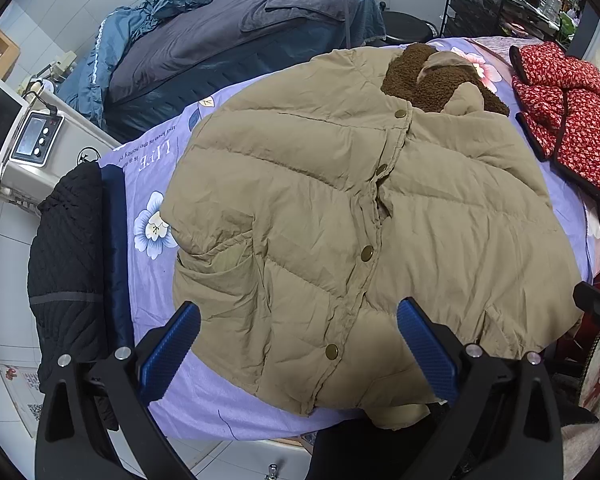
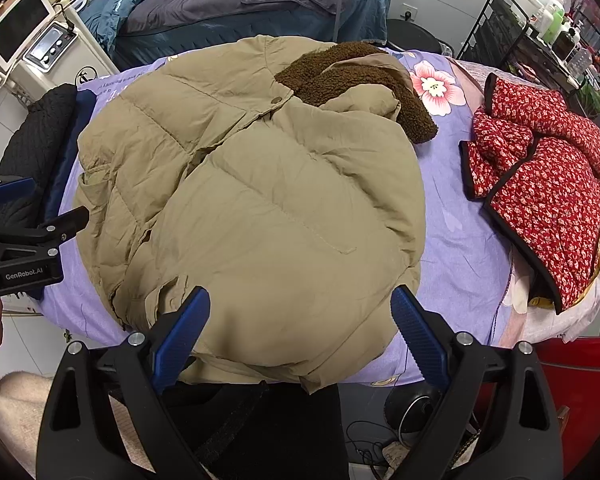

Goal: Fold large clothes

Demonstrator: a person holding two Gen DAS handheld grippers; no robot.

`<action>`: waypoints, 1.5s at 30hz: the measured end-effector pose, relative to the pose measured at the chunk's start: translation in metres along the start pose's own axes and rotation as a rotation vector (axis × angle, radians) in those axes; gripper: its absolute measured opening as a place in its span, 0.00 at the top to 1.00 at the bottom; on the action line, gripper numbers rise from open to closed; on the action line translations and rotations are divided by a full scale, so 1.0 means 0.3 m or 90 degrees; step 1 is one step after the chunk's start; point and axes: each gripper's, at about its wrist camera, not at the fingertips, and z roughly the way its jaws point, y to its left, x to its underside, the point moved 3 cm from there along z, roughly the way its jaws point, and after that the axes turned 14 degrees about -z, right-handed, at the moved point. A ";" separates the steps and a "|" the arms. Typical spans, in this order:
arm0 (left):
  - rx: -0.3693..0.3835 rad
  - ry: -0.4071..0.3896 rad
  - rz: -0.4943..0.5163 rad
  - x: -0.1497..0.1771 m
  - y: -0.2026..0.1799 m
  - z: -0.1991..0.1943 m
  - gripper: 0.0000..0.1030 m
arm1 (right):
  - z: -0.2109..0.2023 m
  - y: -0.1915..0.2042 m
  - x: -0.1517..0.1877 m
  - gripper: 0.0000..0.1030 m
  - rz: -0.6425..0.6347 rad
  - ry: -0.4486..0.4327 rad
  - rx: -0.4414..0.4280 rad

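A tan puffer jacket (image 1: 340,220) with a brown fleece collar (image 1: 428,80) lies front up on the purple floral sheet (image 1: 204,400), its sleeves folded in over the body. It also shows in the right wrist view (image 2: 260,200). My left gripper (image 1: 298,312) is open and empty, hovering over the jacket's hem near the snap buttons. My right gripper (image 2: 300,300) is open and empty above the jacket's near right part. The left gripper also shows at the left edge of the right wrist view (image 2: 24,216).
A red floral padded jacket (image 2: 540,184) lies at the right on the sheet (image 2: 460,240). A black quilted garment (image 1: 68,260) and a navy one hang at the left edge. A dark bed (image 1: 228,40), a white machine (image 1: 32,140) and a shelf rack (image 2: 540,20) stand behind.
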 end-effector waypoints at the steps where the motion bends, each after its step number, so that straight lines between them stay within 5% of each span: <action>1: 0.000 0.000 0.000 -0.001 0.000 0.001 0.06 | 0.000 0.000 0.000 0.12 0.000 0.001 0.000; 11: 0.031 0.003 -0.013 -0.020 0.022 0.032 0.06 | -0.003 -0.034 0.001 0.12 0.035 -0.024 -0.010; 20: 0.067 -0.004 -0.159 -0.181 0.343 0.164 0.06 | -0.010 -0.409 0.059 0.12 0.267 -0.159 -0.077; 24: 0.124 0.025 -0.220 -0.276 0.493 0.301 0.06 | 0.104 -0.538 0.097 0.12 0.342 -0.168 -0.158; 29: 0.282 0.078 -0.294 -0.383 0.575 0.486 0.06 | 0.356 -0.610 0.113 0.12 0.390 -0.113 -0.242; 37: 0.345 0.207 -0.307 -0.440 0.467 0.772 0.06 | 0.644 -0.572 0.095 0.13 0.379 -0.059 -0.290; 42: 0.335 0.209 -0.316 -0.439 0.362 0.820 0.12 | 0.671 -0.518 0.077 0.58 0.372 -0.047 -0.296; 45: 0.327 0.180 -0.300 -0.442 0.328 0.779 0.44 | 0.599 -0.513 0.065 0.77 0.376 -0.065 -0.284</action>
